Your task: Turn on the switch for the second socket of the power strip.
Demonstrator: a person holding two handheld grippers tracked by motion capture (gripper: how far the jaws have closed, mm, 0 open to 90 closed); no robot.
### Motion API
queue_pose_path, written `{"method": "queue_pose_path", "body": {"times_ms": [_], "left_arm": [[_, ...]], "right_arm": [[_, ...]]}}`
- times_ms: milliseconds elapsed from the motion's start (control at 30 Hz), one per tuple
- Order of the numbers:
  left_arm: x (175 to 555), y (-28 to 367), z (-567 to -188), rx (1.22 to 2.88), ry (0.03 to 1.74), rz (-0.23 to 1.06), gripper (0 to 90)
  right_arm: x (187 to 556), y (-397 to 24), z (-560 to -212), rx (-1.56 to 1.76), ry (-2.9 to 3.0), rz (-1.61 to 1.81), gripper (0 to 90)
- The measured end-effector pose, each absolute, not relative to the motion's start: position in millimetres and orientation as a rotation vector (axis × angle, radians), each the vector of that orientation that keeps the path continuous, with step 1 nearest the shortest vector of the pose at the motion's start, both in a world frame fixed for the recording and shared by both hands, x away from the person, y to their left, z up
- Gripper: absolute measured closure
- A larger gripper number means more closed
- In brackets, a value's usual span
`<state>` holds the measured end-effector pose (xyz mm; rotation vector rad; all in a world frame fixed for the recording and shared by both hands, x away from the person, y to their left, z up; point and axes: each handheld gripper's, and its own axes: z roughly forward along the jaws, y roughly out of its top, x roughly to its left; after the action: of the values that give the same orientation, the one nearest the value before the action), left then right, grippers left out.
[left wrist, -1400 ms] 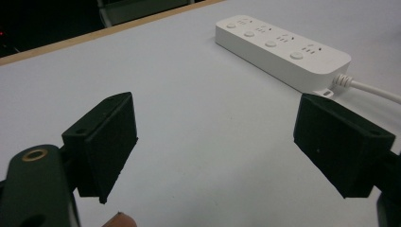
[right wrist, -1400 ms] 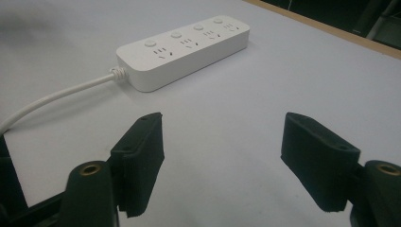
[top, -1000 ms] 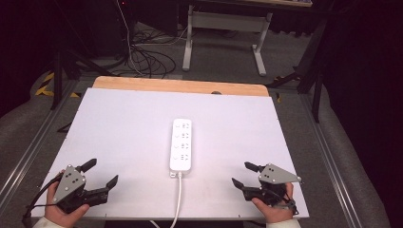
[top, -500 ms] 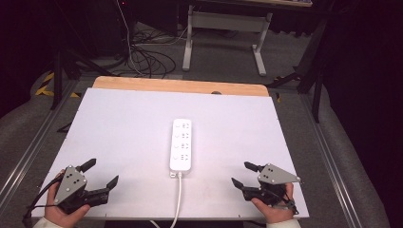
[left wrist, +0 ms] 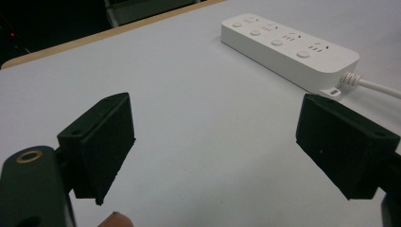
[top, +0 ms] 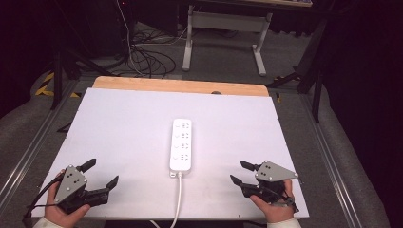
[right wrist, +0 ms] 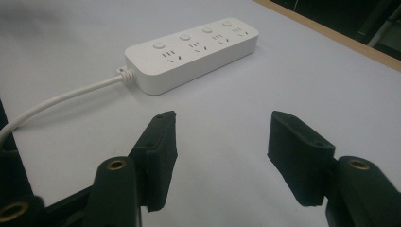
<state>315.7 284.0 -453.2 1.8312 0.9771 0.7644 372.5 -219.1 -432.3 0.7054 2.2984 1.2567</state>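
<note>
A white power strip [top: 181, 145] with several sockets lies lengthwise at the middle of the white table [top: 119, 133]. Its white cable [top: 178, 199] runs off the front edge. My left gripper [top: 102, 172] rests near the front left corner, held in a hand, open wide with nothing between its jaws; in the left gripper view [left wrist: 217, 146] the strip [left wrist: 288, 47] lies ahead to the right. My right gripper [top: 237, 171] sits near the front right corner, open and empty; its jaws have just been closing partway. In the right gripper view [right wrist: 222, 142] the strip [right wrist: 194, 52] and cable [right wrist: 61, 101] lie ahead to the left.
A wooden strip [top: 180, 86] edges the table's far side. Behind it, loose black cables [top: 142, 57] lie on the floor and a desk frame [top: 223, 28] stands there. Metal rails [top: 28, 152] run along both sides of the table.
The right gripper's jaws have drawn a little closer together. Both hands and the power strip stay where they were.
</note>
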Motion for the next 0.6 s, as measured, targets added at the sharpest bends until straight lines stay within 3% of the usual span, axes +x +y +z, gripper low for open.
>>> {"method": "queue_pose_path", "body": {"times_ms": [600], "left_arm": [[315, 284, -453, 1.841, 0.970, 0.772, 13.1]], "right_arm": [[394, -190, -402, 0.671, 2.338, 1.268, 47.0]]}}
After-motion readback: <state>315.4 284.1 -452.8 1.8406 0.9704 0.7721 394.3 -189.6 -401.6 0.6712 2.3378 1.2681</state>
